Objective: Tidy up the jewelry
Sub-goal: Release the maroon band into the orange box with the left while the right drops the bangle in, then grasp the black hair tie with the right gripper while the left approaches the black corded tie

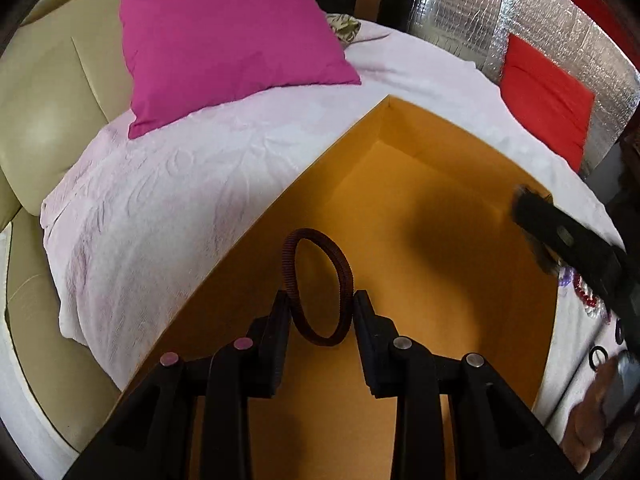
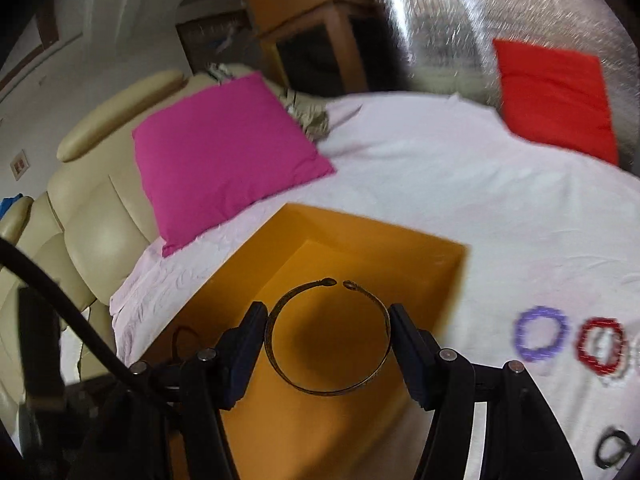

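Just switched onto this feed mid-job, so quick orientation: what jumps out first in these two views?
The open orange box on the pale sheet fills both views. The left gripper pinches a dark ribbed bangle over it; the right gripper holds an open-ended metal bangle. A magenta cushion lies beyond the box, with purple and red bead bracelets on the sheet to its right.

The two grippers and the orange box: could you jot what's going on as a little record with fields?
left gripper: shut on dark ribbed bangle, over the box
right gripper: shut on open-ended metal bangle, over the box
orange box: open, on the white bedspread
still on bedspread: purple bracelet, red bracelet
backdrop: pink cushion
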Demonstrator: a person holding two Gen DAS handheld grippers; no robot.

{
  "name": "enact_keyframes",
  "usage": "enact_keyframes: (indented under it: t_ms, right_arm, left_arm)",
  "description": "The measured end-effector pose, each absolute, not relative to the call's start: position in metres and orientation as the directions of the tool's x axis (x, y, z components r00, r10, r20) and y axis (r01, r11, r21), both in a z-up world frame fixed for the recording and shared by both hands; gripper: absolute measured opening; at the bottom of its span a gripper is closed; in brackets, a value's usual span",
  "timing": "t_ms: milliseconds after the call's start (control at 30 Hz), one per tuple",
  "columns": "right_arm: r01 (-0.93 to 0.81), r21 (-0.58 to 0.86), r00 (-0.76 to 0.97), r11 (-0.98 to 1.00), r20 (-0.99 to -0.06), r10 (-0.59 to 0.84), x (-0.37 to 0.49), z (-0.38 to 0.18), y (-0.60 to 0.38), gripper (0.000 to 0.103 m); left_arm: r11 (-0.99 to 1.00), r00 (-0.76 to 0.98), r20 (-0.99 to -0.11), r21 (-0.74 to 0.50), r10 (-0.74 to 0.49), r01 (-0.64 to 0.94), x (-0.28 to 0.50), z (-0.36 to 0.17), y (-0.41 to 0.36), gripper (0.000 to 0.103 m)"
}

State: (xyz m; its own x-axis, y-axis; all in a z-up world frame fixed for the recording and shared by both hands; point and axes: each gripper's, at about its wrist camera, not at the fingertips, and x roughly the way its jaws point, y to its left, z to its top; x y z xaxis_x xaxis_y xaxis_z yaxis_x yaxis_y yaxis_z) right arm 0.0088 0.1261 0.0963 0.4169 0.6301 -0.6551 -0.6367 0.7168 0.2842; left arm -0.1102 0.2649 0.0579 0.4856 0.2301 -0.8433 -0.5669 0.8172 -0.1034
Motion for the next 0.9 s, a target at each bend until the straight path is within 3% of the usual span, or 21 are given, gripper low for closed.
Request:
enact_keyframes:
  t_ms: [33,167,267,633,900]
  right_arm:
    - [-0.625,0.297,0.403,0.722,-0.669,0.625,0.013,0.093,0.134,0.065]
    - [-0.574,0.354,0.361,0.739,-0.7,0.616,0.031,0.085,0.152,0.069]
    - [-0.54,0.38,0.362,0.751,-0.701,0.615,0.038,0.086,0.149,0.072]
    - [-0.501,0.341,0.534,0.795,-0.602,0.594,0.017,0.132,0.048,0.072]
    - [-0.288,0.365,0.692,0.885,-0.559,0.456,0.008,0.149,-0.107,0.072]
  left_arm:
    - [0.817,0.481,-0.847,-0.103,0.227,-0.567,-0.11,0.057,0.265,0.033]
    - [0.803,0.457,-0.856,-0.09,0.239,-0.59,-0.112,0.056,0.271,0.056]
    - [0.806,0.457,-0.849,-0.064,0.266,-0.588,-0.114,0.059,0.269,0.063]
    - [0.83,0.535,-0.753,0.025,0.383,-0.558,-0.106,0.085,0.236,0.064]
    - [0.905,0.69,-0.609,0.116,0.391,-0.41,-0.091,0.111,0.151,0.075]
